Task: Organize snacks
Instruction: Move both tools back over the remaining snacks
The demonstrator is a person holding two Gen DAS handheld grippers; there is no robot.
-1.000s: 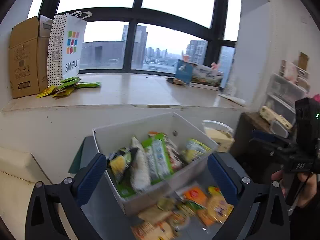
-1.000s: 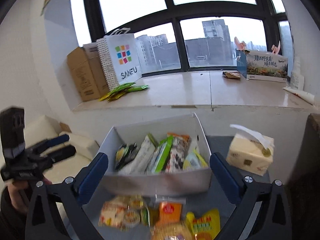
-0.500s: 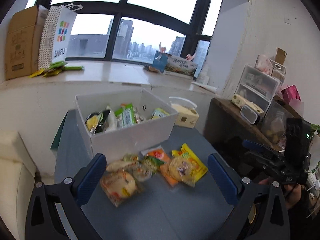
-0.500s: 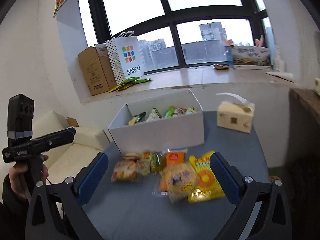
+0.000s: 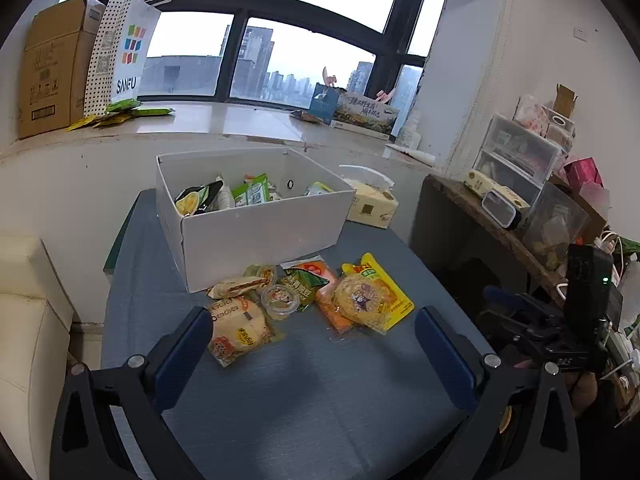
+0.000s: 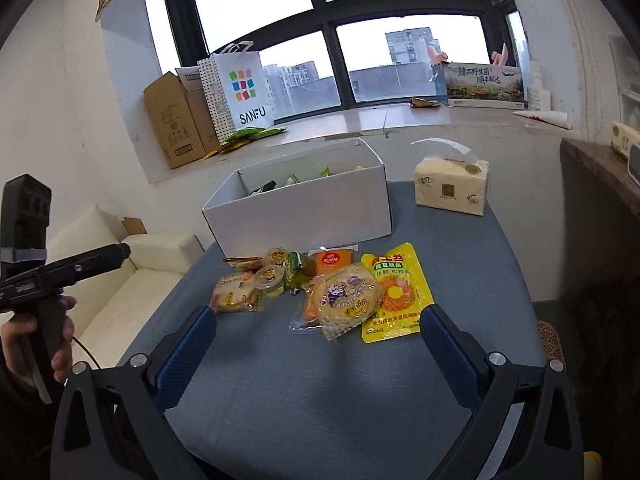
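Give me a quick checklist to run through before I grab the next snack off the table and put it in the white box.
1. Left gripper open and empty: ok.
2. Right gripper open and empty: ok.
3. Loose snacks within view: ok. The yellow pouch, the round cake pack and the jelly cup lie on the blue table in front of the white box.
4. Top item free to lift: ok. The round cake pack lies on top of the orange packet.
5. Room in the white box: cannot tell from the right view; the left view shows packets filling the floor of the box.
6. Tissue pack clear of the path: ok, it stands beside the box.
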